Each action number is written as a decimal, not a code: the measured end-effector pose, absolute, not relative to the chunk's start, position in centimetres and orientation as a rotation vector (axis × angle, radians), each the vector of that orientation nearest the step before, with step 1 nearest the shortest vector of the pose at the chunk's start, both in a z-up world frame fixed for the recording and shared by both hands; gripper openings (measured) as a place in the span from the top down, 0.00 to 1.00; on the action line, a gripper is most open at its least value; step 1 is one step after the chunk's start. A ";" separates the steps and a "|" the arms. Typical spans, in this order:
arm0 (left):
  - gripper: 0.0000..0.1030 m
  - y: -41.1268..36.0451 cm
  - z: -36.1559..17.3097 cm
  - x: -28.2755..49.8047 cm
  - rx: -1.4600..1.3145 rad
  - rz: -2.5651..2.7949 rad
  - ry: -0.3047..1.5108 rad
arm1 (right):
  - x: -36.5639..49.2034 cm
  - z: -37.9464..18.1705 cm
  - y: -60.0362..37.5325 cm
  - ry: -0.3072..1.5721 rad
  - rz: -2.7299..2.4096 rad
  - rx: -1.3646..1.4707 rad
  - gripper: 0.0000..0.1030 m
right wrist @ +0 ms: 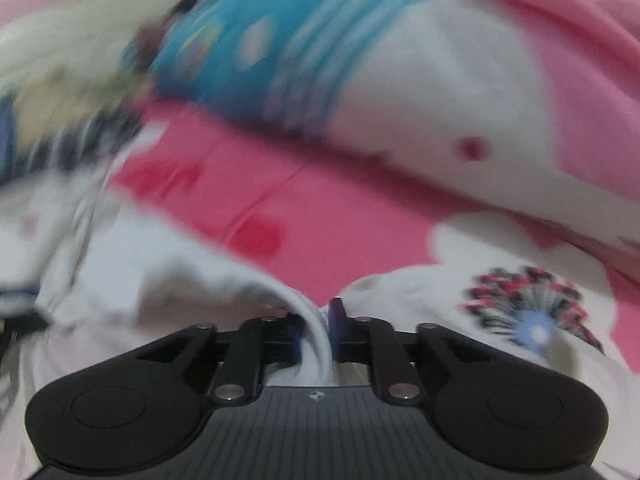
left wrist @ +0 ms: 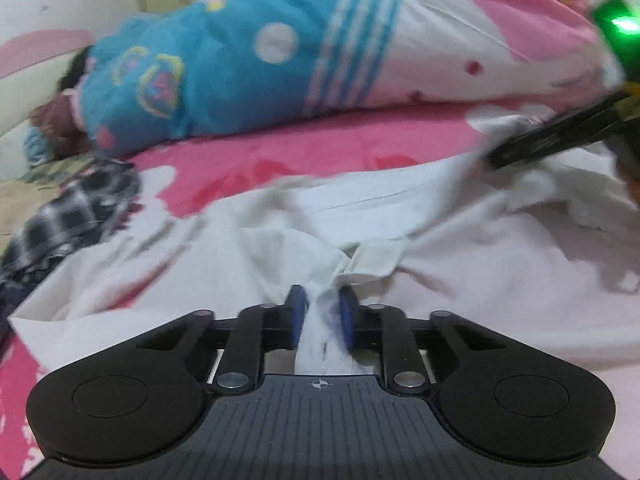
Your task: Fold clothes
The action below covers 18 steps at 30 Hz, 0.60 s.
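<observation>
Where the bed (left wrist: 328,148) stretches out under both my hands, its pink sheet with red marks and white patches carries everything I can see. Along its far edge lies a big rolled quilt (left wrist: 460,40), white and pale pink at one end and wrapped at the other in a blue fleece blanket (left wrist: 192,60) with white dots and stripes. At the bed's far left corner a dark checked garment (left wrist: 76,208) sits crumpled, partly on the sheet and partly over a pale patterned cloth.

Nearer to me, the white shirt (left wrist: 460,264) is spread over the near part of the bed, wrinkled, with its collar or placket bunched up just ahead of my left gripper (left wrist: 322,312). That gripper's blue pads (left wrist: 297,312) are pressed onto a gathered fold of the shirt, the cloth running back between them toward the palm.

In the right wrist view, which is badly smeared, my right gripper (right wrist: 320,328) pinches another white fold of the same shirt, a curved edge passing between its pads. Just to the right of it a printed motif (right wrist: 528,308) in red, black and blue shows on the white cloth; I cannot tell if that is the shirt or the sheet. From the left view, the right gripper (left wrist: 520,146) shows as black fingers at the right, buried in a raised bunch of the shirt, with a green light (left wrist: 622,24) glowing above it.
</observation>
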<state>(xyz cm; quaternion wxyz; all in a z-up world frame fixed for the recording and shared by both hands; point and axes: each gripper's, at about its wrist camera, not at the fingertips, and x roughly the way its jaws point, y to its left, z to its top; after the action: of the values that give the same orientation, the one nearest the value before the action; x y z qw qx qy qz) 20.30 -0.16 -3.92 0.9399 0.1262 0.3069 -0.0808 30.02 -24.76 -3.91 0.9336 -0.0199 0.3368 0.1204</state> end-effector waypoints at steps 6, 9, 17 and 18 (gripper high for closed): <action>0.91 1.5 -2.6 23.5 0.213 -0.045 0.584 | 30.1 -0.5 -33.4 0.565 0.051 0.138 0.95; 0.91 1.3 -2.2 25.9 0.214 -0.006 0.564 | 30.8 0.6 -37.3 0.535 -0.026 0.196 0.95; 0.90 -2.2 -1.3 31.8 0.247 0.007 0.517 | 33.5 2.4 -41.4 0.493 -0.119 0.172 0.95; 0.90 -2.8 -1.3 32.4 0.259 0.009 0.508 | 34.0 2.4 -41.6 0.490 -0.131 0.167 0.95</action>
<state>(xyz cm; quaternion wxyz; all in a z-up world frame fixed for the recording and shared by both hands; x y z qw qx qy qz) 32.36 -2.77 -1.27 0.9596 0.1276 0.2506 0.0042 33.96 -41.62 2.42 0.9646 0.0827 0.2419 -0.0646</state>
